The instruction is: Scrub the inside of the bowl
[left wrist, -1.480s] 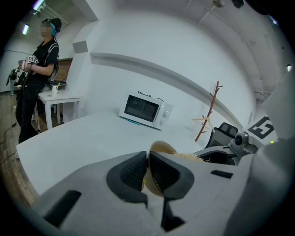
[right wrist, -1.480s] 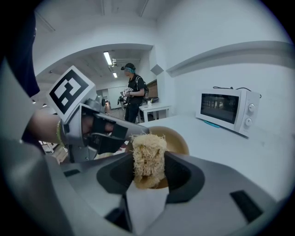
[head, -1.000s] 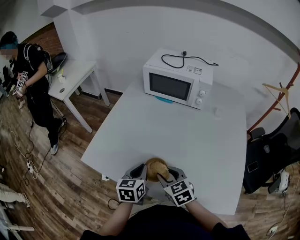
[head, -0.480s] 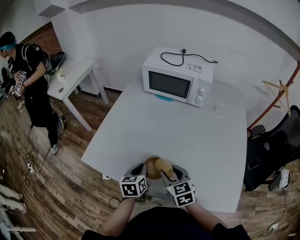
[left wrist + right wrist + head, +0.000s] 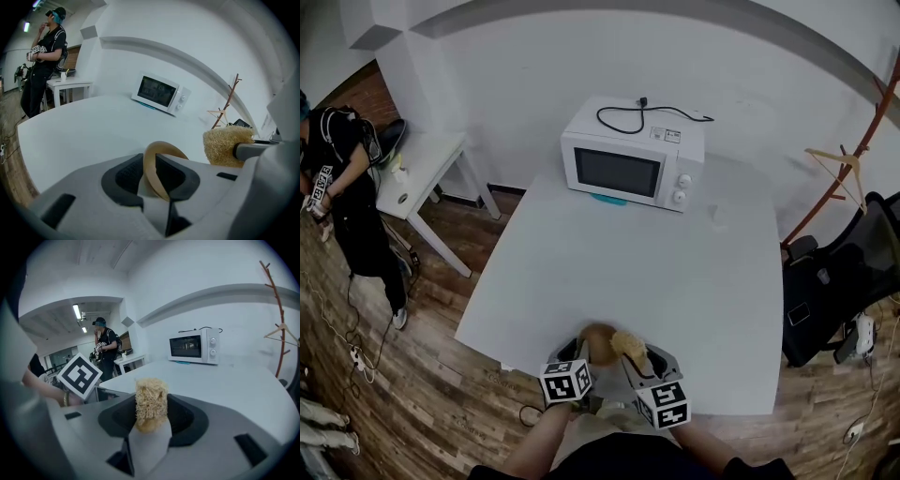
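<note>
We see the white table (image 5: 675,281) whole only in the head view, with the microwave (image 5: 623,169) at its far end. The cable (image 5: 633,117) coiled on the microwave's top shows in no gripper view. The person (image 5: 44,65) standing left of the microwave appears full height in the left gripper view, but the head view cuts them off at its edge.

At the table edge farthest from the microwave we find the tan bowl (image 5: 598,339). The left gripper (image 5: 581,352) is clamped on its rim. Its jaws have just been opening a little, with the rim between the pads and touching both. That gripper's view shows only an arc of rim, so we cannot make out the bowl's inside.

The right gripper (image 5: 152,416) is pinched tight on the straw-coloured scrubber (image 5: 151,401), just right of the bowl as seen facing the microwave. Whether the scrubber touches the bowl we cannot tell.
</note>
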A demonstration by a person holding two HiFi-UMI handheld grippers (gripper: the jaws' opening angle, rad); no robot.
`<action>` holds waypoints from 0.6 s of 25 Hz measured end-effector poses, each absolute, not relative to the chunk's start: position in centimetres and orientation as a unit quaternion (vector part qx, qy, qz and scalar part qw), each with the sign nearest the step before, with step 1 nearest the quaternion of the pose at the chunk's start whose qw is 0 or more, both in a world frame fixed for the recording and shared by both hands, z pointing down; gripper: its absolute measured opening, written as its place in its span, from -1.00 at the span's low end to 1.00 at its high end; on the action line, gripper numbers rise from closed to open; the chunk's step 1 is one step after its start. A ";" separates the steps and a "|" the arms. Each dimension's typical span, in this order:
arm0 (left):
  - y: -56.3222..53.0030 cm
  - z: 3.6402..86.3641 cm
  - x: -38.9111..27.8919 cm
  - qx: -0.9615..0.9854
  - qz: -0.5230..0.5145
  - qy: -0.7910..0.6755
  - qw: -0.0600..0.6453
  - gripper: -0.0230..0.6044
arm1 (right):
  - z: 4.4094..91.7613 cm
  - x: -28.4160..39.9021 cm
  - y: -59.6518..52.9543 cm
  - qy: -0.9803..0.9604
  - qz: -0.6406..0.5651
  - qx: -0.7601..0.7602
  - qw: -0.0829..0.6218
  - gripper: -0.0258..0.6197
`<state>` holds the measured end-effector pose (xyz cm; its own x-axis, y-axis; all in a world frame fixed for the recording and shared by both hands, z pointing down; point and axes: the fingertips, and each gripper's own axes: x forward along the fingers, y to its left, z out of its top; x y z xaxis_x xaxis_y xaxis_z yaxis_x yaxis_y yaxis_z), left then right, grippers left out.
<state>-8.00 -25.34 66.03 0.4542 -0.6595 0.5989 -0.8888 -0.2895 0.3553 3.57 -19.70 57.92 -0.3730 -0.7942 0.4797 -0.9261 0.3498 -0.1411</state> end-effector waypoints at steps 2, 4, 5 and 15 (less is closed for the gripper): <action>-25.6 66.0 -7.7 0.788 0.171 -0.488 0.333 -0.49 | 57.9 3.7 -19.4 -0.800 0.200 0.541 0.164 -0.37; -25.8 65.8 -7.6 0.793 0.171 -0.485 0.326 -0.41 | 57.8 3.8 -19.2 -0.795 0.201 0.550 0.159 -0.37; -25.8 65.6 -7.7 0.796 0.173 -0.484 0.320 -0.39 | 57.6 3.8 -19.0 -0.793 0.201 0.554 0.157 -0.37; -21.9 62.1 -11.0 0.821 0.164 -0.463 0.292 -0.33 | 55.3 1.4 -15.2 -0.774 0.195 0.588 0.130 -0.37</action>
<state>-11.04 -21.91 62.12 0.5184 -0.6636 0.5394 -0.8551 -0.4012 0.3284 1.41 -15.21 55.29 -0.2746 -0.8600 0.4300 -0.9612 0.2325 -0.1488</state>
